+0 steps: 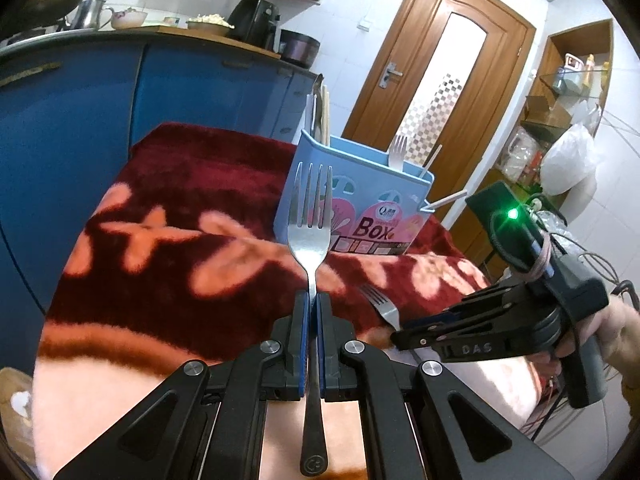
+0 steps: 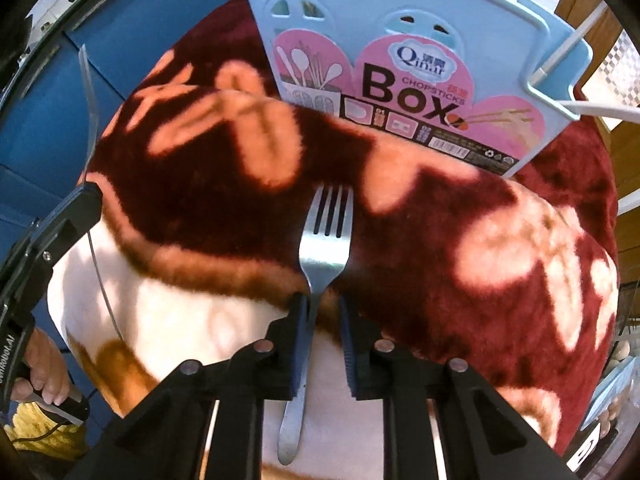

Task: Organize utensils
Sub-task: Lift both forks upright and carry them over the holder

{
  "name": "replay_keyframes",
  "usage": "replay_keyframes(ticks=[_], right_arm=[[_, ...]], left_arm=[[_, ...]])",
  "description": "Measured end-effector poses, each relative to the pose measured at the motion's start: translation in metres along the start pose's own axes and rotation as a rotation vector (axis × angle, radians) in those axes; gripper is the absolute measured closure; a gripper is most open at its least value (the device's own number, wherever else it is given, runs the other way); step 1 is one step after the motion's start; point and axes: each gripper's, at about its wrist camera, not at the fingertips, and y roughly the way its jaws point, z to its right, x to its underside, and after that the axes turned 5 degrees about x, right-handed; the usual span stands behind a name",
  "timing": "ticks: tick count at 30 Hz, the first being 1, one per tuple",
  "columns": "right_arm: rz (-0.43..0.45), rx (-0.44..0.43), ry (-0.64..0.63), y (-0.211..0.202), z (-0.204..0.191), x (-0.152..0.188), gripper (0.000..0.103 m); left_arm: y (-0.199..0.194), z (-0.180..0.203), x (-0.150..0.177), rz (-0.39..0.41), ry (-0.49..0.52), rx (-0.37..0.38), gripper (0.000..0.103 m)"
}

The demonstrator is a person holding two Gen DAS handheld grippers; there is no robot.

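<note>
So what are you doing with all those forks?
A person is tidying forks into the blue chopsticks box on the red blanket. The left hand-held gripper is shut on one fork, held up with its prongs toward the box. The right hand-held gripper sits around a second fork lying on the blanket, with a gap still showing beside it. Another fork already stands in the box.

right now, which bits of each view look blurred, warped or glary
Left wrist view: strong fisheye bend in the door and blue cabinets; green light flares; held fork sharp. Right wrist view: blanket soft and smeared, chopsticks box label readable, dark corners.
</note>
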Motion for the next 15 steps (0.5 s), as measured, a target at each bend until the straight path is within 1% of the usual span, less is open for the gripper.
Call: replay_keyframes(ticks=[2, 3, 4, 9, 11, 15], right_arm=[[0.042, -0.02, 0.029, -0.002, 0.004, 0.005, 0.091], [0.074, -0.041, 0.056, -0.004, 0.008, 0.011, 0.095], [0.1, -0.061, 0.081, -0.005, 0.012, 0.015, 0.096], [0.232, -0.189, 0.207, -0.016, 0.031, 0.042, 0.097], [0.301, -0.221, 0.227, -0.025, 0.034, 0.052, 0.097], [0.446, -0.248, 0.247, -0.046, 0.04, 0.07, 0.097]], left_arm=[[-0.001, 0.001, 0.0, 0.007, -0.002, 0.007, 0.1], [-0.001, 0.002, 0.0, 0.009, -0.003, 0.01, 0.1], [-0.002, 0.003, 0.0, 0.01, -0.004, 0.011, 0.1], [-0.005, 0.006, -0.002, 0.019, -0.004, 0.018, 0.1], [-0.008, 0.009, -0.003, 0.029, 0.003, 0.017, 0.1], [-0.012, 0.014, -0.007, 0.055, 0.011, 0.018, 0.1]])
